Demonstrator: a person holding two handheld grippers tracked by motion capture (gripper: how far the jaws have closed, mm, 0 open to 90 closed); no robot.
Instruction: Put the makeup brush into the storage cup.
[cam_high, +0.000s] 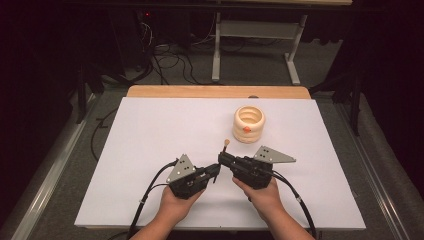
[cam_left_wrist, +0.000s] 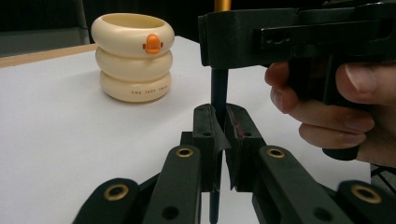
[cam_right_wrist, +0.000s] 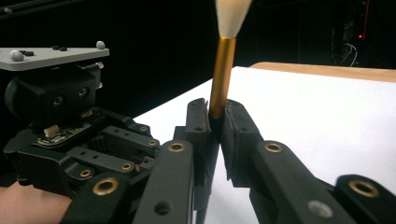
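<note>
Item: brush (cam_right_wrist: 222, 70), upright, white bristle tuft at top, gold ferrule below it, dark handle beneath. I see it near the centre of the high view, tip (cam_high: 226, 142) standing just above the two tools. In the right gripper view it rises through the middle of the frame; in the left gripper view its dark handle (cam_left_wrist: 218, 88) runs down the centre.

Item: right hand-held gripper (cam_high: 223, 159), lower centre-right of the high view, held in the person's right hand (cam_high: 261, 192). Its jaws are narrow and clamped on the brush just below the ferrule. A grey three-cornered plate (cam_high: 272, 155) sits on top.

Item: left hand-held gripper (cam_high: 215, 172), lower centre-left of the high view, held in the left hand (cam_high: 175, 200). Its jaws are also narrow, closed on the dark handle lower down, beneath the right one's jaws. In the left gripper view the other tool's black body crosses the upper right, with fingers (cam_left_wrist: 322, 109) wrapped around its grip.

Item: cup (cam_high: 248, 124), cream, shaped like three stacked rings, with an orange beak-like mark on its front and small lettering I cannot read on the lowest ring. It stands upright above and right of centre in the high view, apart from both tools; upper left of the left gripper view (cam_left_wrist: 133, 56).

Item: tabletop (cam_high: 150, 135), white sheet over a wooden board whose edge shows along the top.

Item: cables (cam_high: 150, 192), trailing from each tool toward the bottom edge.
</note>
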